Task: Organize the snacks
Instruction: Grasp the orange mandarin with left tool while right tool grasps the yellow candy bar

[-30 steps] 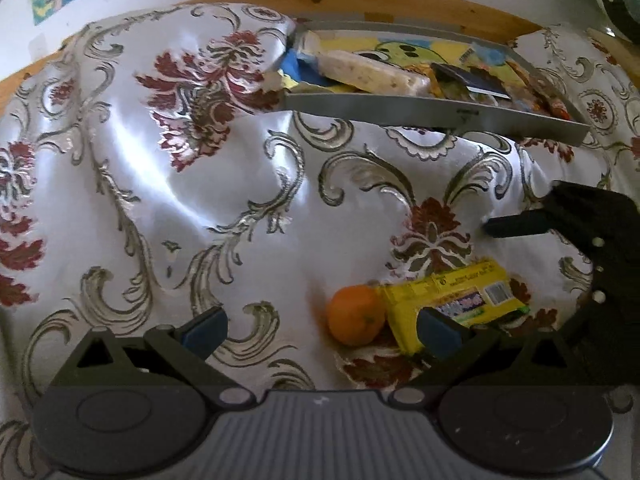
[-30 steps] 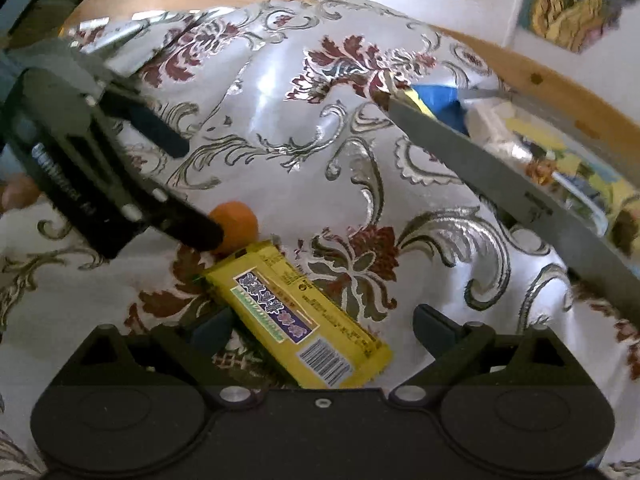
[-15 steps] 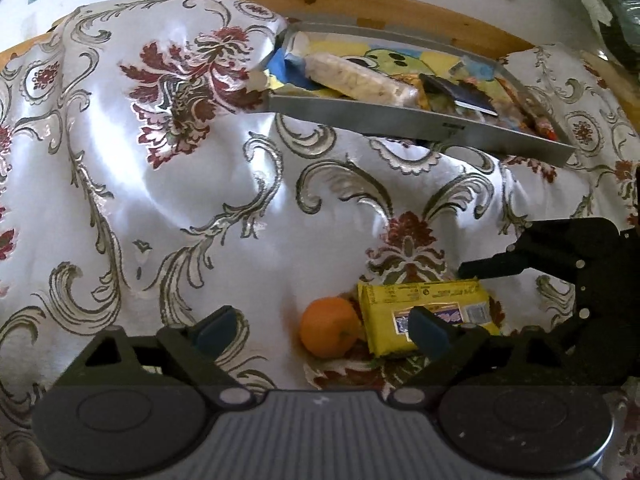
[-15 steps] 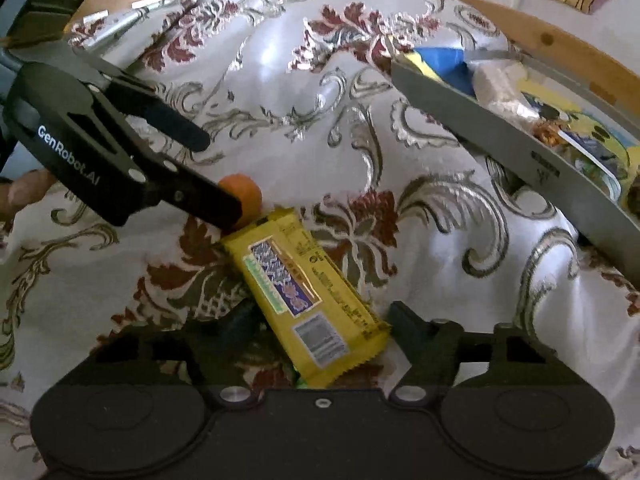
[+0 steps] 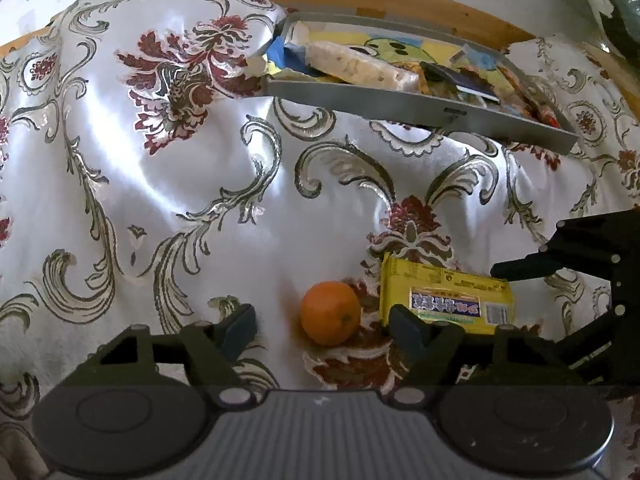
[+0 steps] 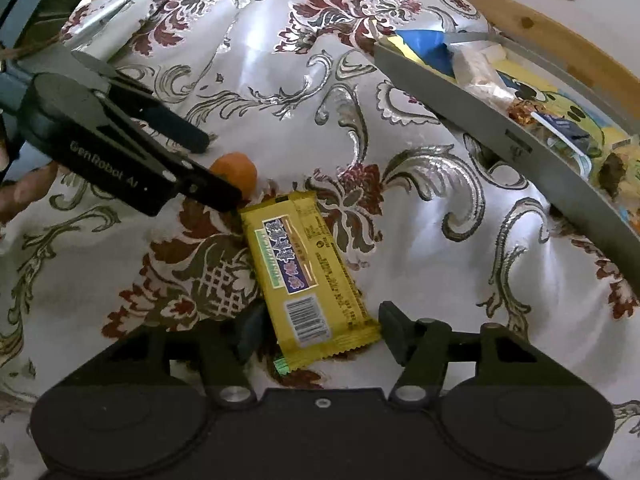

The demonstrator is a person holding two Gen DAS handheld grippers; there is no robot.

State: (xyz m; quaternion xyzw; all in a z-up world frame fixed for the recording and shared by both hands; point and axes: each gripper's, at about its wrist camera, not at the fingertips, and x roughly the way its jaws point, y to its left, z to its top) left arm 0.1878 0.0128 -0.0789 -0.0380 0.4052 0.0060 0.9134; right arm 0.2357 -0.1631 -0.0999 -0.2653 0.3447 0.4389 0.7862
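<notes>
Yellow wrapper: the yellow snack bar (image 6: 308, 280) is lying flat on the floral satin cloth (image 5: 160, 200), label up, barcode end nearest the right camera.
Orange fruit: a small orange (image 5: 331, 313) is sitting just beside the bar's far end, on the cloth.
Left hand-held gripper (image 5: 322, 326): fingers are standing wide apart; the orange is lying between them, touching neither. The right-side pad is overlapping the bar's edge in the left view; contact cannot be told.
Right hand-held gripper (image 6: 320, 332): fingers are standing apart, straddling the barcode end of the bar; not clamped on it.
Grey tray (image 5: 400, 100): it is resting at the far side of the cloth, well apart from the bar, holding assorted wrapped snacks (image 5: 360, 66).
Bench: its wooden edge (image 5: 400, 0) is showing beyond the tray.
</notes>
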